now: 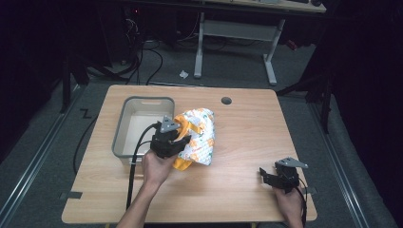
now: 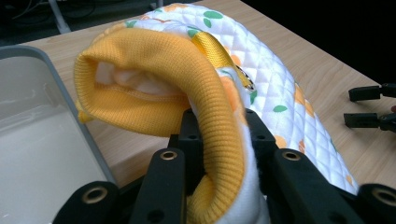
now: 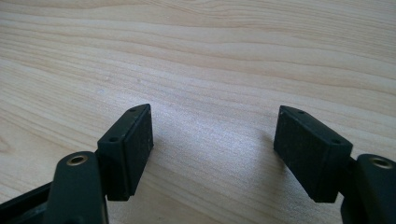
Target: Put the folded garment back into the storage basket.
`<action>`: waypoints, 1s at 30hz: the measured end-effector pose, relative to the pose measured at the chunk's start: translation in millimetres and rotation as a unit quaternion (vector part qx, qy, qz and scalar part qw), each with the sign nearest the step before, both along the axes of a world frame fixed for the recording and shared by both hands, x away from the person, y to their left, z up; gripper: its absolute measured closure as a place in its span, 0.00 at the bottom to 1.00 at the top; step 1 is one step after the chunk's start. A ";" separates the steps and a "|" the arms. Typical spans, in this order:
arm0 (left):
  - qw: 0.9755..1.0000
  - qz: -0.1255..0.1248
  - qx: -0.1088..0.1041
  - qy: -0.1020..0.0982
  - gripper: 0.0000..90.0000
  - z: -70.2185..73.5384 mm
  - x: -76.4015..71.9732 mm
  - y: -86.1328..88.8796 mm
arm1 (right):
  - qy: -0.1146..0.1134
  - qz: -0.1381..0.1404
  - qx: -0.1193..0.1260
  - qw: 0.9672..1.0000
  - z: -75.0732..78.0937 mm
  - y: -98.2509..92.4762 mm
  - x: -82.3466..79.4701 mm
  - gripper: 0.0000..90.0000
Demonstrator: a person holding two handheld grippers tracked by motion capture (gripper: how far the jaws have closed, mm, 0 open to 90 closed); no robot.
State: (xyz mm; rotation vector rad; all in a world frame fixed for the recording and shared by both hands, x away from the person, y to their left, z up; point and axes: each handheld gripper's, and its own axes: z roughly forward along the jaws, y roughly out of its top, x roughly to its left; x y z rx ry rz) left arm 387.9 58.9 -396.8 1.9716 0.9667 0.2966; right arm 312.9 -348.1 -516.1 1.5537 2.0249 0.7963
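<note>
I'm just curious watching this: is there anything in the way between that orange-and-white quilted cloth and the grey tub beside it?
Nothing visible blocks it. The left gripper is shut on the yellow ribbed cuff of the quilted cloth, right beside the grey tub, whose inside looks empty. The right gripper rests open on the table, well away.

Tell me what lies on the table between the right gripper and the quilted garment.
Nothing: in the high view, bare wooden table separates the right gripper from the quilted garment.
</note>
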 end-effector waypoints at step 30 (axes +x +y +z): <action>0.999 0.024 -0.021 -0.014 0.82 17.4 2.7 38.4 | 0.000 0.000 0.001 1.000 0.0 0.0 0.1 0.32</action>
